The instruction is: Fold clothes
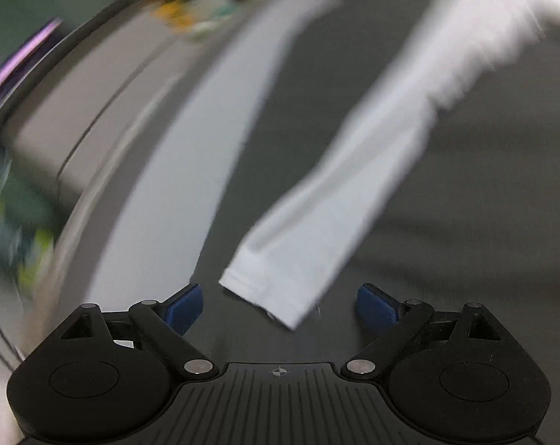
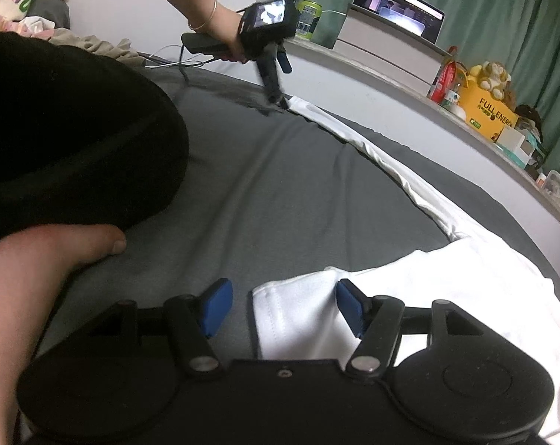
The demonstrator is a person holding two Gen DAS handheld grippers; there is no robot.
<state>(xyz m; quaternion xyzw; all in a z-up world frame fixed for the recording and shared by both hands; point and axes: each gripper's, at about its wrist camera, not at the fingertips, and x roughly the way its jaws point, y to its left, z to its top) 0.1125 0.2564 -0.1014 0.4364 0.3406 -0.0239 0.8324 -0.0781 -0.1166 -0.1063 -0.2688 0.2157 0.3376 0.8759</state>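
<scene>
Grey bedding (image 2: 280, 193) carries a white long-sleeved shirt (image 2: 476, 282) spread flat. Its far sleeve (image 2: 376, 155) runs along the far edge beside a white ledge (image 2: 372, 85). Left gripper (image 1: 280, 306) hangs wide, empty, over a sleeve cuff (image 1: 276, 289). Right gripper (image 2: 284, 307) gapes wide around the near sleeve's end (image 2: 291, 315), unclamped.

Bed: grey sheet (image 2: 280, 185)
Ledge (image 2: 372, 85): along the bed's far edge
Curtain (image 2: 502, 18): green, behind the ledge
</scene>
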